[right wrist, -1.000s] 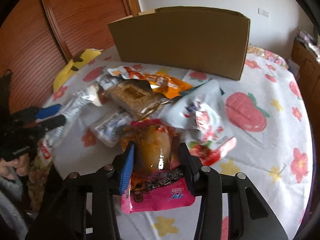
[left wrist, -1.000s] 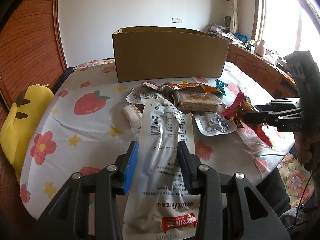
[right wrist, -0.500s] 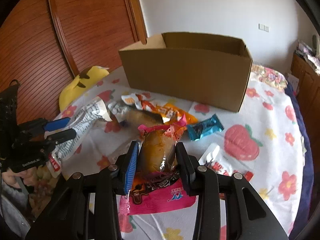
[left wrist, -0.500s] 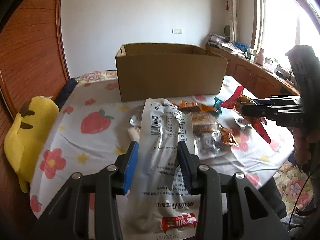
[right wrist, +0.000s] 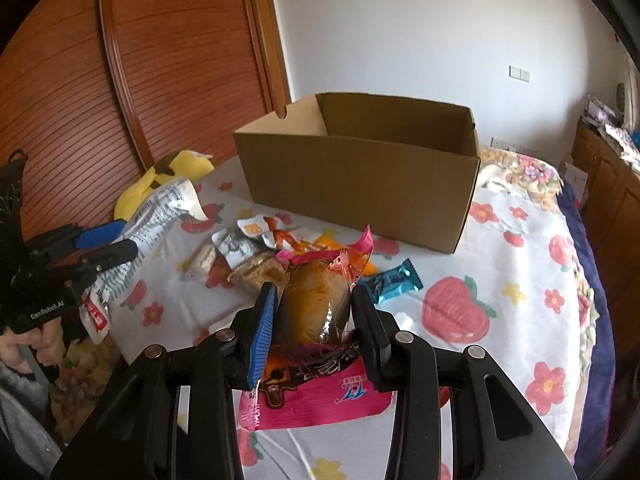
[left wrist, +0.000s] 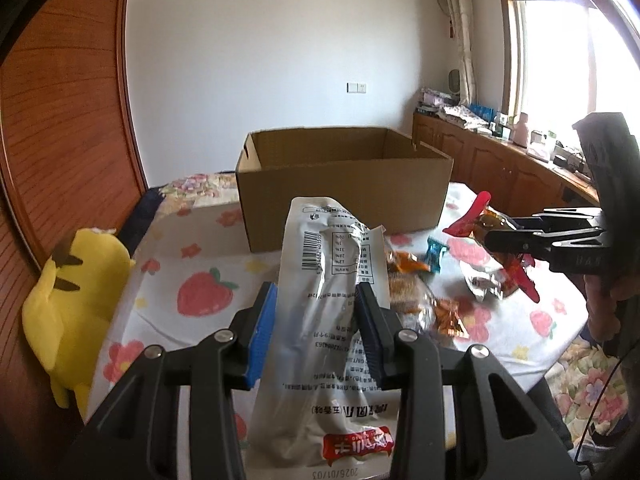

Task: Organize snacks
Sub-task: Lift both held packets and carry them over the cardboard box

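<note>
A cardboard box point(left wrist: 344, 188) stands at the back of the table point(right wrist: 520, 344). Loose snack packets point(right wrist: 256, 252) lie in front of it (bunched toward the middle). A plush toy point(left wrist: 72, 292) sits off the table's left edge, beside the wooden wall point(right wrist: 168, 52).

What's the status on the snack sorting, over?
Left gripper shut on silver-white packet. Right gripper shut on pink-edged packet. Both held above table; cardboard box open ahead. Nothing between grippers and box.

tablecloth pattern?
White tablecloth printed with red strawberries and flowers; clearest in the right wrist view.
</note>
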Demonstrator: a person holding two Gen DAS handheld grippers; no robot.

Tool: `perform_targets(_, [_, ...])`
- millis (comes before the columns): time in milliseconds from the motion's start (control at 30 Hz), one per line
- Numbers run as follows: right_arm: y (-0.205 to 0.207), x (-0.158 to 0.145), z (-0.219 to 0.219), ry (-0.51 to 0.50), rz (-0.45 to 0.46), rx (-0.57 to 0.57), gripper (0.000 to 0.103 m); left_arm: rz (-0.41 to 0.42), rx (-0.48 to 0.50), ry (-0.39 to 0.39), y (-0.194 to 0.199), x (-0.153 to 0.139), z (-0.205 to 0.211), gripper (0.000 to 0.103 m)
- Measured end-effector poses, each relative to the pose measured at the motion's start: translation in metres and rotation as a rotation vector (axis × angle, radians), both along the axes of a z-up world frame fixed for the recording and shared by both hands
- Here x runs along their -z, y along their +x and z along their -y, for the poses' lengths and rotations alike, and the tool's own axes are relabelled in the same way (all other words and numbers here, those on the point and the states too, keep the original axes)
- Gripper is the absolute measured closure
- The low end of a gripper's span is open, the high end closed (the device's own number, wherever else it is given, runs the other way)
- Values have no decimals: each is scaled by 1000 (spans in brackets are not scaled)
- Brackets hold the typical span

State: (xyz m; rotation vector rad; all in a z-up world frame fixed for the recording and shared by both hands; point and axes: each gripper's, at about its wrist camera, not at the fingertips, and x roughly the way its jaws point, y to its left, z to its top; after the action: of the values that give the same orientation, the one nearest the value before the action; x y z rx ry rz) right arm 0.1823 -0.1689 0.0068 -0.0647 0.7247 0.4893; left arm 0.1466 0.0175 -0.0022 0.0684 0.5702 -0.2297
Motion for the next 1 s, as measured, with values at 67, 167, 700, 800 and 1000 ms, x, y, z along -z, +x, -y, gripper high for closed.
perform_targets(67, [4, -7, 0, 0, 12, -2, 65, 20, 3, -6, 7, -9, 1, 65])
perform_targets(167, [15, -19, 1, 0, 34, -2, 65, 52, 8, -13, 22, -23, 2, 65])
perform_targets(700, [125, -78, -3, 28, 141, 7, 65, 161, 13, -59, 151, -79, 2, 65])
perform_targets(800, [149, -77, -5, 19, 148, 10, 65, 161, 12, -63, 174, -80, 2, 65])
perform_targets(1000, [185, -70, -8, 7, 144, 21, 65, 144, 11, -63, 213, -72, 8, 65])
